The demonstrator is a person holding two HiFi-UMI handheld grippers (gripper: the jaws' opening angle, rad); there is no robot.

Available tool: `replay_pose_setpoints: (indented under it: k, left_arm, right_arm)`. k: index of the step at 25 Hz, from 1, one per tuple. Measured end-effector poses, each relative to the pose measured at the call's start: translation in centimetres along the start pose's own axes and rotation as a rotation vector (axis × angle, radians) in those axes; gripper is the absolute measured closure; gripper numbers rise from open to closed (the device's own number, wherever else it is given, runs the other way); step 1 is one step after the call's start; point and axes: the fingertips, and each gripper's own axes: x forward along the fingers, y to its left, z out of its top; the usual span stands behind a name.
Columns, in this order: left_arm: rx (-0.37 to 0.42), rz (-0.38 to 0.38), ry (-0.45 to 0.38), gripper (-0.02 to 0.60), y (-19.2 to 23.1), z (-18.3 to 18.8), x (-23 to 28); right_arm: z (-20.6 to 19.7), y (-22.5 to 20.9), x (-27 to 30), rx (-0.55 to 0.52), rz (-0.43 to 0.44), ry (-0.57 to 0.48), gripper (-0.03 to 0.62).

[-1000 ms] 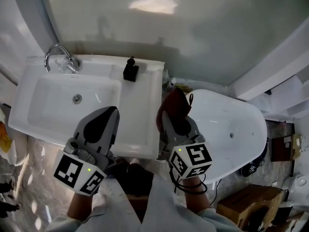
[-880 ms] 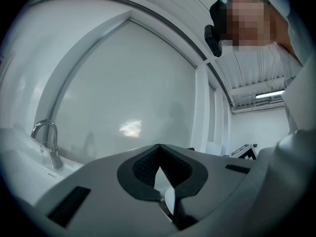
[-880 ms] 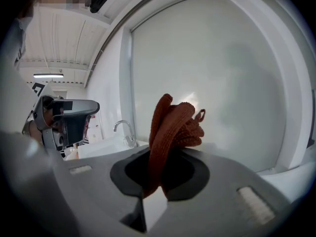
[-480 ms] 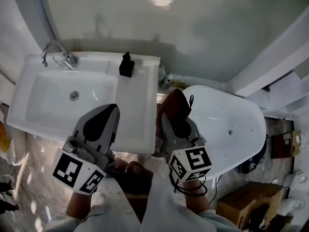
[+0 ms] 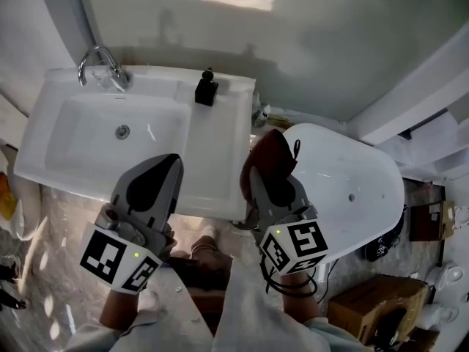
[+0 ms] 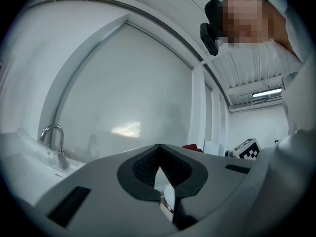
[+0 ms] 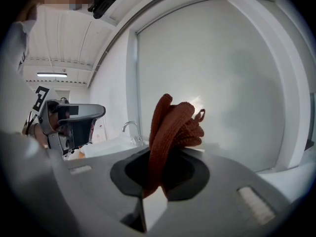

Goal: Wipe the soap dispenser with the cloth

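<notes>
The soap dispenser (image 5: 206, 90), a small black pump bottle, stands upright on the back right corner of the white sink (image 5: 217, 169), with the faucet (image 5: 98, 63) off at its 9 o'clock. Nothing touches it yet. The cloth (image 5: 270, 155), rust-red and bunched, is pinched by one fold in the closed jaws of the right gripper (image 5: 270, 176), and the dispenser lies at about 11 o'clock from it, well apart. The left gripper (image 5: 163, 173) has its jaws together on nothing. Both grippers are held low near the body, side by side, pointing to 12 o'clock, the right one over the gap between the sink and the white tub (image 5: 350, 196). The bottle looks light and nothing steadies it, so a one-sided wipe might tip it or push it off the sink's right edge. The loosely wadded cloth could also slip free under drag.
</notes>
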Motion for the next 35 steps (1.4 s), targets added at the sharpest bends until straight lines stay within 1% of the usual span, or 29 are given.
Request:
replay_pose_setpoints:
  k: [10, 21, 28, 33, 35]
  left_arm:
    - [-0.018, -0.023, -0.002, 0.578, -0.2, 0.2, -6.3]
    - [-0.014, -0.066, -0.006, 0.578, -2.0, 0.1, -12.5]
    - [-0.034, -0.094, -0.011, 0.578, -2.9, -0.7, -16.7]
    - [-0.090, -0.119, -0.029, 0.578, -3.4, -0.9, -18.8]
    - [-0.089, -0.125, -0.031, 0.578, -3.8, -0.8, -19.4]
  right_arm:
    - [-0.3, 6.4, -3.3, 0.001, -0.010, -0.004, 0.539]
    - [-1.9, 12.5, -7.7, 0.003, -0.019, -0.003, 0.539]
    - [-2.4, 16.4, -10.6, -0.022, -0.044, -0.019, 0.539]
    - [-2.8, 18.2, -12.5, -0.030, -0.064, -0.021, 0.539]
    - [-2.9, 18.6, -13.1, -0.030, -0.070, -0.021, 0.539]
